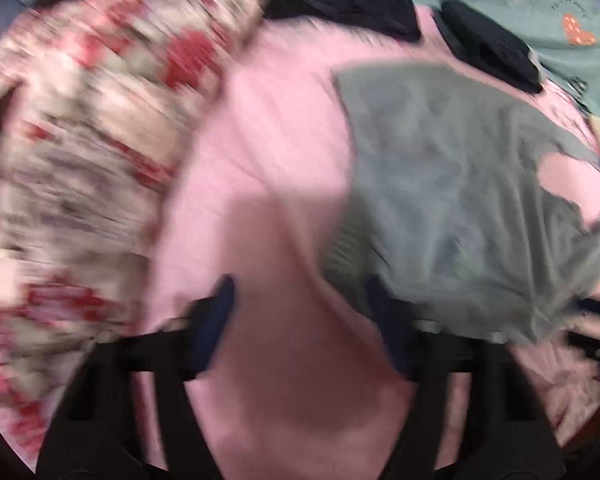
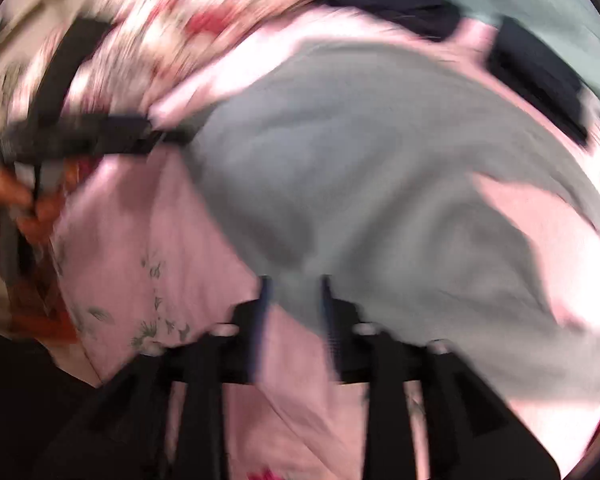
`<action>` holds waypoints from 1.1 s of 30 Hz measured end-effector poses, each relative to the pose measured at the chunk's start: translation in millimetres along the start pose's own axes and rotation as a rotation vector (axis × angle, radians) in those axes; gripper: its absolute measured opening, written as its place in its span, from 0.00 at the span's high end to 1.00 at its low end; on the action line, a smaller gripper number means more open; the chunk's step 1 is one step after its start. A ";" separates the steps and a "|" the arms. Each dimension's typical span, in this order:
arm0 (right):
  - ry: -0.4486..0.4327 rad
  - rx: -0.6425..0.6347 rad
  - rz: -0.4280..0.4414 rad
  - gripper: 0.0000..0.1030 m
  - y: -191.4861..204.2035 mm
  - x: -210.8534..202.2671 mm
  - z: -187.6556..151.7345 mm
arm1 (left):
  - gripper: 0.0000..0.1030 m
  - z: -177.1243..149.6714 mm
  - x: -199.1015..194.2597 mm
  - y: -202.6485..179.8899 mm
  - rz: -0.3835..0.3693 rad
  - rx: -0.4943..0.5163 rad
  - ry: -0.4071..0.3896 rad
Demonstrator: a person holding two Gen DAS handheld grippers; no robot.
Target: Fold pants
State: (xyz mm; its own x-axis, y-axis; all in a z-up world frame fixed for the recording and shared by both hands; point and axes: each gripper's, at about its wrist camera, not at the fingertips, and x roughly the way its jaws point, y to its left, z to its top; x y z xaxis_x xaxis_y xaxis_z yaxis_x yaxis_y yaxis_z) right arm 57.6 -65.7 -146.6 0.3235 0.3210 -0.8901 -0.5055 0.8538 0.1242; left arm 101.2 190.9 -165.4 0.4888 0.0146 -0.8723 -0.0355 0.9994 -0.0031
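in the left wrist view, a flowered cloth (image 1: 84, 152) lies left of the left tongs (image 1: 304, 320), pink sheet (image 1: 276, 128) runs between and ahead of them, and the grey pants (image 1: 460, 184) spread flat to their front right, an edge by the right finger. these tongs stand wide apart with nothing in them. in the right wrist view, the right tongs (image 2: 296, 312) are partly open over the pants' near edge, not pinching it; the pants stretch ahead and to their right.
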 end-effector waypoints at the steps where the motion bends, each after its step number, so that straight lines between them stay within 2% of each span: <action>1: -0.050 0.076 -0.025 0.53 -23.2 -21.1 -7.8 | 0.28 0.8 -7.4 1.5 0.016 -0.002 -0.019; 4: -0.115 0.340 -0.135 0.53 -106.5 -67.3 -44.6 | 0.28 5.6 -24.4 -1.9 0.035 -0.018 -0.036; 8: -0.149 0.796 -0.395 0.53 -248.9 -117.0 -133.6 | 0.27 9.3 -42.1 -39.2 0.025 -0.025 -0.062; 11: -0.167 0.995 -0.482 0.53 -319.0 -130.6 -177.7 | 0.22 9.1 -55.4 -92.1 -0.010 -0.035 -0.070; 13: -0.194 1.076 -0.445 0.53 -360.2 -128.1 -195.0 | 0.20 6.1 -63.5 -127.0 -0.036 -0.039 -0.064; 15: -0.185 1.091 -0.414 0.53 -382.9 -116.2 -196.1 | 0.20 3.2 -68.2 -160.5 -0.068 -0.025 -0.051; 18: -0.169 1.053 -0.402 0.54 -400.2 -100.2 -187.4 | 0.18 -1.9 -78.1 -207.8 -0.066 0.048 -0.055; 20: -0.160 1.004 -0.419 0.64 -407.8 -92.9 -183.5 | 0.17 -6.7 -83.6 -230.9 -0.034 0.109 -0.067; 21: -0.159 0.980 -0.435 0.74 -412.6 -93.8 -186.5 | 0.17 -8.9 -85.3 -242.1 -0.004 0.137 -0.073; 22: -0.157 0.955 -0.444 0.87 -413.0 -93.4 -188.5 | 0.16 -9.5 -85.1 -247.6 0.007 0.147 -0.070; 23: -0.154 0.936 -0.445 0.95 -414.5 -93.6 -188.4 | 0.16 -10.2 -84.0 -251.4 0.016 0.148 -0.059; 25: -0.157 0.945 -0.397 0.96 -422.7 -98.6 -193.6 | 0.16 -9.7 -80.5 -254.8 0.029 0.132 -0.033; 28: -0.183 0.949 -0.369 0.96 -410.2 -126.2 -208.4 | 0.16 -8.6 -73.9 -255.5 0.045 0.111 -0.005; 33: -0.126 0.913 -0.409 0.96 -386.2 -144.4 -240.2 | 0.15 -12.5 -49.7 -264.6 0.077 0.139 0.028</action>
State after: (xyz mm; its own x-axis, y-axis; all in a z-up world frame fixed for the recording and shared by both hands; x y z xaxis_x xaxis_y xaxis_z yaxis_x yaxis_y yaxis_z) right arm 14.1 -540.2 -171.4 0.4442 -0.0709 -0.8931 0.4521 0.8784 0.1552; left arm 75.4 -74.6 -127.3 0.4647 0.0922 -0.8807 0.0505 0.9902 0.1303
